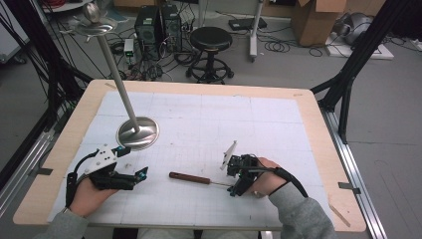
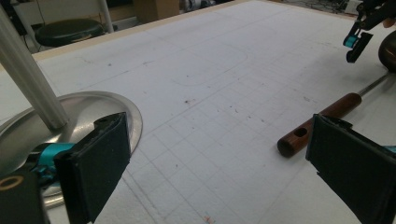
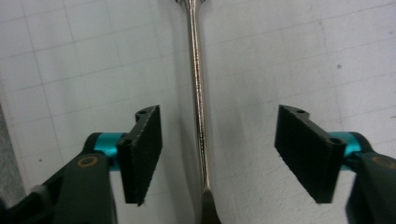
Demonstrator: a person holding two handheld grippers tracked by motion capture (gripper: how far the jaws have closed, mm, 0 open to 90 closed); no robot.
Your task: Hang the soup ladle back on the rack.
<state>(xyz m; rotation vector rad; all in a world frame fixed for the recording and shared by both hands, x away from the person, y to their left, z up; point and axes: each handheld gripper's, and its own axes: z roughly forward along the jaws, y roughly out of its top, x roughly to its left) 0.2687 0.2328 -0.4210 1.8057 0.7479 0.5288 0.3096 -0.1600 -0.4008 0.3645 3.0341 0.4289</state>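
Note:
A utensil with a brown wooden handle (image 1: 189,178) and a thin metal shaft (image 1: 220,183) lies on the white grid mat. My right gripper (image 1: 233,188) points down over the shaft. In the right gripper view the shaft (image 3: 198,93) runs between the two black pads, and my right gripper (image 3: 217,154) stands open with a gap on each side of it. My left gripper (image 1: 132,160) rests at the front left, open and holding nothing. In the left gripper view my left gripper (image 2: 219,154) faces the handle (image 2: 322,123), whose near end has a hole in it.
A metal stand with a round base (image 1: 138,133) and a slanted pole (image 1: 117,79) rises just behind my left gripper, its base (image 2: 93,112) next to the left jaw. The wooden table edge (image 1: 64,149) frames the mat. A stool (image 1: 211,40) and cables lie beyond the table.

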